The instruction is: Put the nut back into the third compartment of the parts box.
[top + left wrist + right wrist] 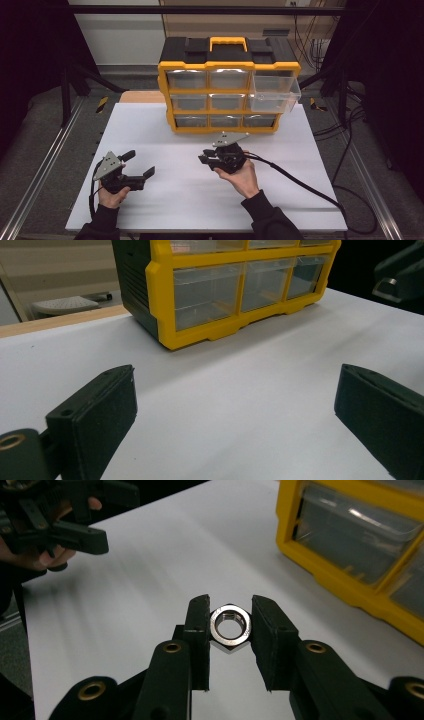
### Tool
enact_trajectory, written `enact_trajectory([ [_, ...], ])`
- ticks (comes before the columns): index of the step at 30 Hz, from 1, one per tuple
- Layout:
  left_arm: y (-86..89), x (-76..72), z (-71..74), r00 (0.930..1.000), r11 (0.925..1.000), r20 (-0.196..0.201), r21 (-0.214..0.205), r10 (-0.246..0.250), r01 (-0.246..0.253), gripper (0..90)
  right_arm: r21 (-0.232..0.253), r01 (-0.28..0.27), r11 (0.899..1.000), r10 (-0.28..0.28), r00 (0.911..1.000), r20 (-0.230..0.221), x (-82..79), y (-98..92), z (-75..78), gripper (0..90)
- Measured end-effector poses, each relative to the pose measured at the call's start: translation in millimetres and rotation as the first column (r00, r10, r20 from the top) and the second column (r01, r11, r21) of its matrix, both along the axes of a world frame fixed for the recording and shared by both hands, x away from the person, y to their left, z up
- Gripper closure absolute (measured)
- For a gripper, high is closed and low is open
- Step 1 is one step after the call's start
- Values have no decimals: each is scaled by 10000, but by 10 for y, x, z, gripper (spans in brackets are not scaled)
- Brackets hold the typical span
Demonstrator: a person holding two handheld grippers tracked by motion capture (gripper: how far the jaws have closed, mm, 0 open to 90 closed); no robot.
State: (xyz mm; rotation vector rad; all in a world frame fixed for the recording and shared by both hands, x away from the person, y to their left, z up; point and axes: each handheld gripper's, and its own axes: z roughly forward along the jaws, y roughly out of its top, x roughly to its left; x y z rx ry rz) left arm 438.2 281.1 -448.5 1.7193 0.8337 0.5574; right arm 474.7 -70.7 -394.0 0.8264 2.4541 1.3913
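Lower centre of the right gripper view: right tool (230, 625) clenched on a steel hex nut (230, 625), pads pressing two opposite flats, above the white tabletop (150, 570). Probably small, rigid, smooth and slippery; best gripped flat-to-flat, as here, never on the corners. Lower left of the high view: left tool (141, 164) released, jaws wide apart, nothing between, low over the tabletop. Farther back, upper centre: yellow-and-black drawer cabinet (229, 85) with nine clear drawers, the upper-right drawer (274, 92) pulled out, likely the nut's destination.
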Motion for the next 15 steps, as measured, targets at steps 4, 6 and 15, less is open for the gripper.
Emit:
enact_trajectory([
  [4,0,1,0,10000,10000,19,25,-9,8,33,313,192,9993,-204,9990,402,-34,-169,201,703],
  [6,-1,-1,0,10000,10000,-1,-7,1,-1,33,412,251,9988,-273,9982,540,-43,-228,282,703],
  [15,6,1,3,10000,10000,20,3,2,-2,33,908,666,9936,-764,9911,1088,-80,-517,623,702],
])
